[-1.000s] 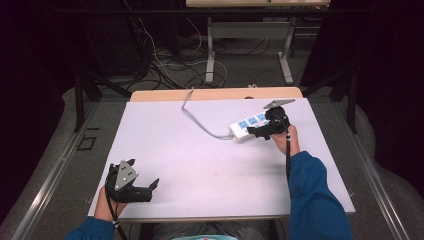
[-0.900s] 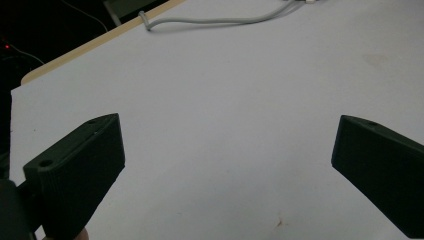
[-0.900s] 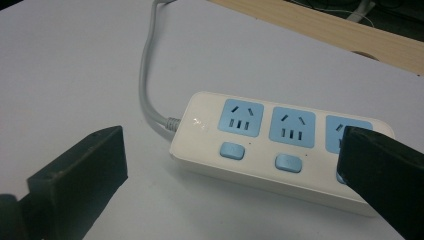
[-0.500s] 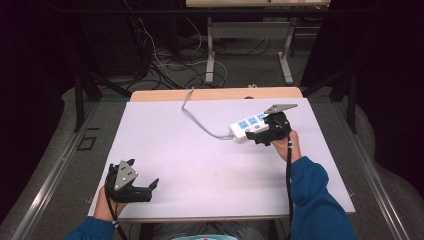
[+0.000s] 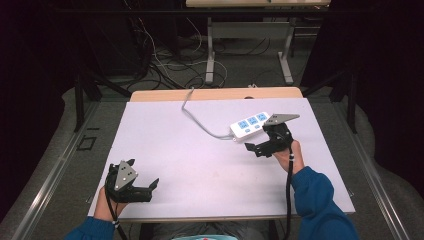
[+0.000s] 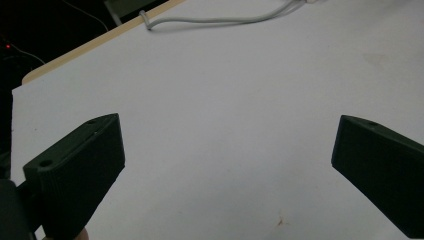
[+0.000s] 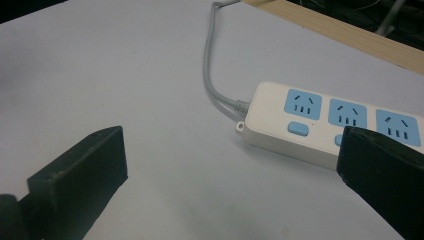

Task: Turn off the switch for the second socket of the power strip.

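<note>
White plastic with pale blue sockets, the power strip (image 5: pixel 251 124) lies on the far right part of the table (image 5: pixel 200 155), slanted, its grey cord (image 5: pixel 200 119) curving away from its near-left end toward the far edge. I hold my right gripper (image 5: pixel 262 146) just beside the strip's near side, my right hand (image 5: pixel 287 152) behind it with the wrist raised off the table and the blue sleeve (image 5: pixel 312 200) running back to the near edge; the grey plate on top tilts over the strip's right end. In the right gripper view the strip (image 7: pixel 330 127) shows three blue sockets and blue switch buttons below them, and my jaws stand wide apart with nothing between them but bare table, the right-hand jaw overlapping the strip's near edge in the picture; whether it touches I cannot tell. No brand or lettering on the strip can be read. My left gripper (image 5: pixel 145 187) rests low at the near left corner of the table, well apart from the strip, my left hand (image 5: pixel 107 200) wrapped around its back and the jaws pointing to the right. In the left gripper view its jaws are spread wide and hold nothing, with the cord (image 6: pixel 220 20) far off near the wooden table edge (image 6: pixel 100 42). Beyond the table, cables lie on the floor (image 5: pixel 165 70) around the legs of another table (image 5: pixel 247 45).
</note>
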Motion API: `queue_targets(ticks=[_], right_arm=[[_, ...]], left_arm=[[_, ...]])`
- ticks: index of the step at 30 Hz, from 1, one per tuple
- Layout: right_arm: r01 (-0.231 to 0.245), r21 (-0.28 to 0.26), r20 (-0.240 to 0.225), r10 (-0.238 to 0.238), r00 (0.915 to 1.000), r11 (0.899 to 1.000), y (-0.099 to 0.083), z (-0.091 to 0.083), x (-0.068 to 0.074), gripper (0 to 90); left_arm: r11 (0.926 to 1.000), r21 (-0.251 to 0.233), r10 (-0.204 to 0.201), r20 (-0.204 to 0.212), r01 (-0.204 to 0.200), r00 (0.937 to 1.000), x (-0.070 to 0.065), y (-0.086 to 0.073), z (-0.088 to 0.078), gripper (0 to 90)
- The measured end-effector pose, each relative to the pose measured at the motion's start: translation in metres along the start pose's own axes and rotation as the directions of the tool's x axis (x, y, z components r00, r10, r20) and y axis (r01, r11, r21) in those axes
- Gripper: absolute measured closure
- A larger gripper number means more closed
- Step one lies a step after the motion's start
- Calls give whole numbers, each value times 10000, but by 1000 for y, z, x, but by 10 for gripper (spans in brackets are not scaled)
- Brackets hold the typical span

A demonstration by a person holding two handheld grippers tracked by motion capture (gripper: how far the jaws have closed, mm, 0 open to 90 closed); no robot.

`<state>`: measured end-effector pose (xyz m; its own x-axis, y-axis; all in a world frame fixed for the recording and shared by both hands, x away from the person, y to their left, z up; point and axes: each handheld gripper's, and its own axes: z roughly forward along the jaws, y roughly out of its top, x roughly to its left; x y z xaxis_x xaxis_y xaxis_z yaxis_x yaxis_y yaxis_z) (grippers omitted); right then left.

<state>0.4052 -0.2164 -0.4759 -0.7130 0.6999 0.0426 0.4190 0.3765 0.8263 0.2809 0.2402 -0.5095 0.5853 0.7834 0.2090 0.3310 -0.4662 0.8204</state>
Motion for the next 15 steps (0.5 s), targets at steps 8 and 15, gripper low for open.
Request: queue_targets(ticks=[8, 15], right_arm=[[198, -109, -120, -199, 9997, 9997, -8, -11, 11, 0], [360, 18, -165, -360, 9992, 9994, -19, -21, 22, 0]], left_arm=[[10000, 10, 8, -2, -8, 10000, 0, 0, 0, 5], [10000, -28, -14, -13, 14, 10000, 0, 0, 1, 5]])
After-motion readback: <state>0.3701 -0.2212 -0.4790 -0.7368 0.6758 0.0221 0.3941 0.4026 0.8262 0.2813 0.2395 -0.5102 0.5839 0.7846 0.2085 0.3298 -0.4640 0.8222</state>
